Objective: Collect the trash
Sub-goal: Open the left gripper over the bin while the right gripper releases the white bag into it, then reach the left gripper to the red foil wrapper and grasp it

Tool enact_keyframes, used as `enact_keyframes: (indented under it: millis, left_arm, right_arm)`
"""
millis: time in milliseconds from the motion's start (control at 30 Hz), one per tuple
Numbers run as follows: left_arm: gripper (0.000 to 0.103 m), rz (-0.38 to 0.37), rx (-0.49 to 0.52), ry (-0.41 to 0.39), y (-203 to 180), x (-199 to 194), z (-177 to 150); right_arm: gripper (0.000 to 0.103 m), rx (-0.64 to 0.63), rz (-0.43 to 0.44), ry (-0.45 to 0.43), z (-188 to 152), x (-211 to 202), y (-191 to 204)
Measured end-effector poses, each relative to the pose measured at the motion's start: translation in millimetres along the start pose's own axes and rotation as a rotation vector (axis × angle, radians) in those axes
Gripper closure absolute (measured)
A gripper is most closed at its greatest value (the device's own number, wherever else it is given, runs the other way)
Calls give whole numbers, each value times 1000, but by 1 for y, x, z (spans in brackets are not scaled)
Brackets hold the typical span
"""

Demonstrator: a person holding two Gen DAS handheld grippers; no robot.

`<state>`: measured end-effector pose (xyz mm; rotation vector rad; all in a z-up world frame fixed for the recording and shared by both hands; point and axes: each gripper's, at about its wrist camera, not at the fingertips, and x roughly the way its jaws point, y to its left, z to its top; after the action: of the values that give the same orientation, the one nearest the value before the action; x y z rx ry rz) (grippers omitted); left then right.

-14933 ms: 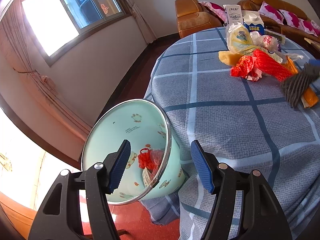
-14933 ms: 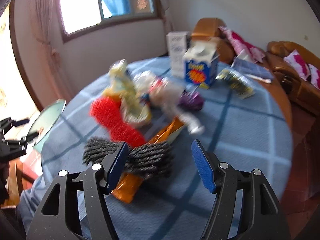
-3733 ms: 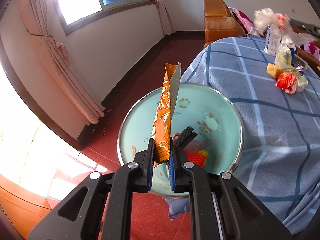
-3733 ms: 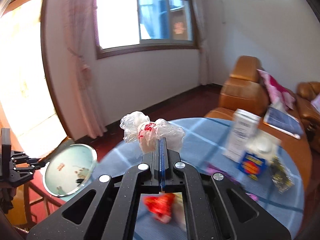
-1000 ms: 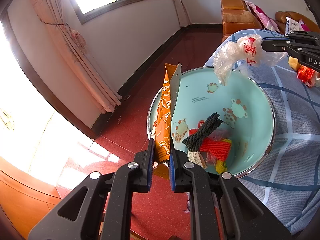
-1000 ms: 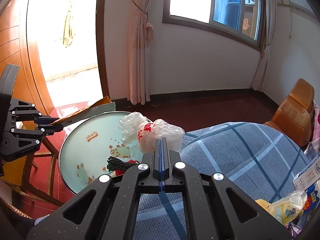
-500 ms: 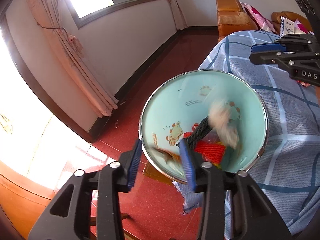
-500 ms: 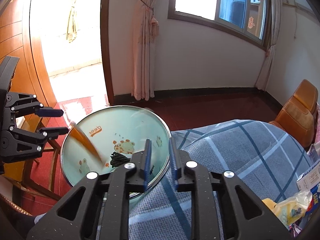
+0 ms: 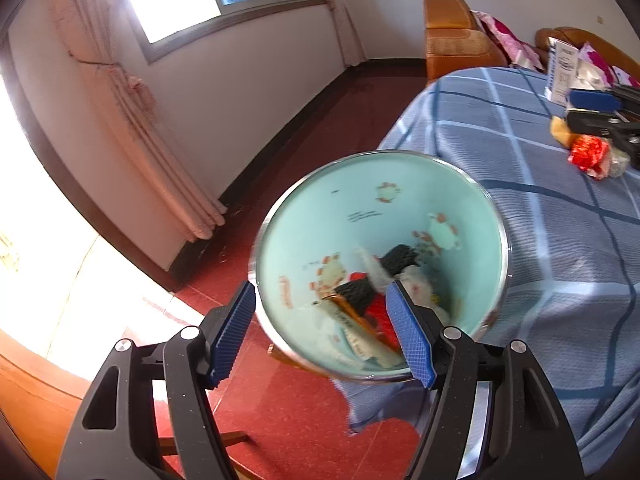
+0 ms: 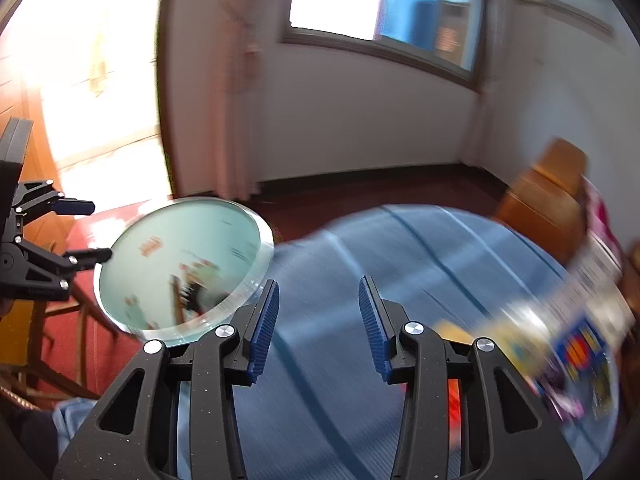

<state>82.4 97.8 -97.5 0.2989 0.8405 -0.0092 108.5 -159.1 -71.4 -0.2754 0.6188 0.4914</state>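
The left gripper has just been opening; its jaws stand apart, empty, above a pale green bin. Inside lie an orange wrapper, black mesh, red netting and clear plastic. The right gripper, also just opened and empty, hovers over the blue checked table. Further trash lies there.

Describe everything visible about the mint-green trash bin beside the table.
The bin is round, with a pale mint-green inside printed with small cartoon animals and a shiny metal rim. It stands open-topped beside the blue checked tablecloth, apparently on a low wooden stand. Inside lie a black mesh piece, something red, an orange wrapper and pale plastic. Neither gripper touches it.
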Motion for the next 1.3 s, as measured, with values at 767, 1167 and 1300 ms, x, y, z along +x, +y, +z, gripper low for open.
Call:
enact_keyframes:
  millis: [767,1167,1300]
  left_arm:
    - [36,-292,275,-135,-237,-7,99]
    - [75,-332,288,-43,-283,32,114]
    - [94,-351,318,-51,-269,24,108]
  right_arm:
    - [49,520,-449,64,-166,-116,-189]
    - [44,564,-445,55,-183,-122,-196]
    - [43,561,-431,49,-181,-120,-192]
